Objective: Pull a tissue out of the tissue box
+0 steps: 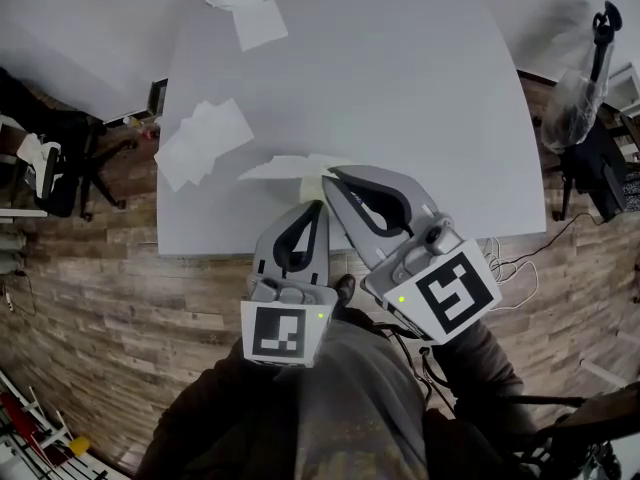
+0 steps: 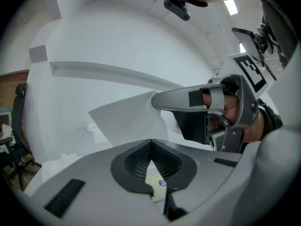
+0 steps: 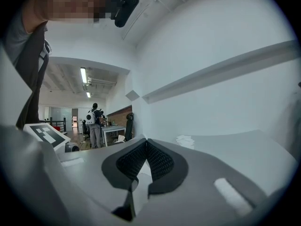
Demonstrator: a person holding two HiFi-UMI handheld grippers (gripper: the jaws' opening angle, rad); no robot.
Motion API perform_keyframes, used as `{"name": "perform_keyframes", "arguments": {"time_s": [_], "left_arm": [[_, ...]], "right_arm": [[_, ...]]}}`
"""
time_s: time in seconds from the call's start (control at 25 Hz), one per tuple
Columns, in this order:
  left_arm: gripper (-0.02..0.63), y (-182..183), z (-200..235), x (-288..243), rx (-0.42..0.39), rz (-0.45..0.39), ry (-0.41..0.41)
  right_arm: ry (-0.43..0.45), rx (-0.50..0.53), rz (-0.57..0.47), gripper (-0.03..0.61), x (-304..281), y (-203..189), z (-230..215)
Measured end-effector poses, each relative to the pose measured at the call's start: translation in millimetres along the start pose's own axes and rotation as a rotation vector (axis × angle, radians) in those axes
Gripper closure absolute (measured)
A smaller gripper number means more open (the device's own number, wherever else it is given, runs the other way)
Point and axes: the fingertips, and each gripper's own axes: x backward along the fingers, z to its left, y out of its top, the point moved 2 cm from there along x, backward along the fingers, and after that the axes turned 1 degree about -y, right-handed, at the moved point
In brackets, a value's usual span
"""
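Note:
Above the front edge of the white table (image 1: 400, 88) both grippers are raised side by side. My left gripper (image 1: 320, 204) is shut on a small yellowish tissue pack (image 1: 317, 185). Its blue-marked wrapper shows through the hollow behind the jaws (image 2: 158, 182). My right gripper (image 1: 328, 176) is shut on a white tissue (image 1: 285, 168) that spreads out to the left from its tip. In the left gripper view that tissue (image 2: 129, 119) hangs from the right gripper (image 2: 155, 100). In the right gripper view a strip of tissue (image 3: 139, 192) shows behind the closed jaws.
Loose tissues lie on the table at the left (image 1: 205, 138) and at the far edge (image 1: 240, 3). An office chair (image 1: 60, 168) stands left of the table. Cables (image 1: 510, 263) lie on the wood floor at right. A person (image 3: 95, 121) stands far off.

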Motion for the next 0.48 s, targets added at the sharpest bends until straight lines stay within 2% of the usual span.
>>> {"name": "perform_keyframes", "arguments": {"time_s": [0.28,0.48], "left_arm": [[0.615,-5.1,57.4,0.7,0.032,-0.01,0.011],[0.615,1.7,135.0,-2.3,0.049,-0.021,0.051]], "right_arm": [[0.017,-0.002,0.051,0.575,-65.4,-15.1,12.3],[0.058,-0.005,0.087,0.575,-147.6,-20.4,22.1]]}}
